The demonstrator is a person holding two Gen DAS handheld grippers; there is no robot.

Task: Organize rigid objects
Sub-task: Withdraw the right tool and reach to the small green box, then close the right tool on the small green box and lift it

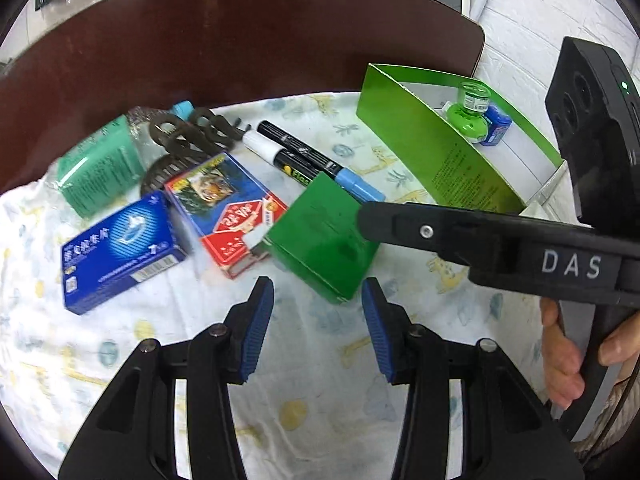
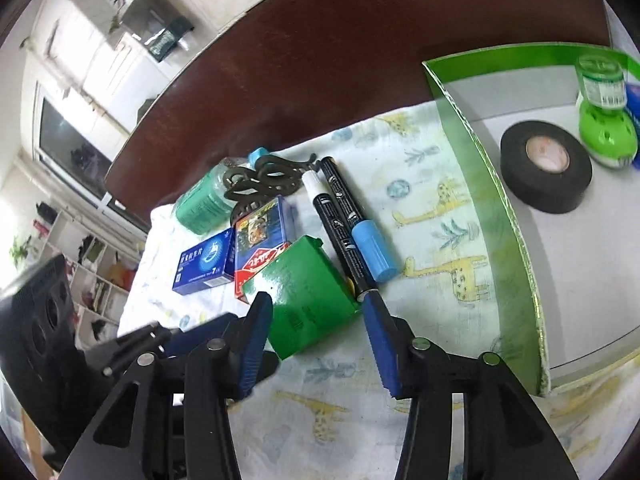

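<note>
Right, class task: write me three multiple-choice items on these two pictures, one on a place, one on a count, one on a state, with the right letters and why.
1. Where is the black tape roll?
A. on the patterned cloth
B. inside the green tray
C. on the blue box

2. How many marker pens lie on the cloth?
A. two
B. four
C. none

3. How do the right tongs stand at the green box?
A. clamped on it
B. open, box ahead between the fingers
C. holding a pen

Key: 1 B, the roll sits on the tray's grey floor. 2 A, one white-capped, one blue-capped. 3 B, gaps show beside both pads.
</note>
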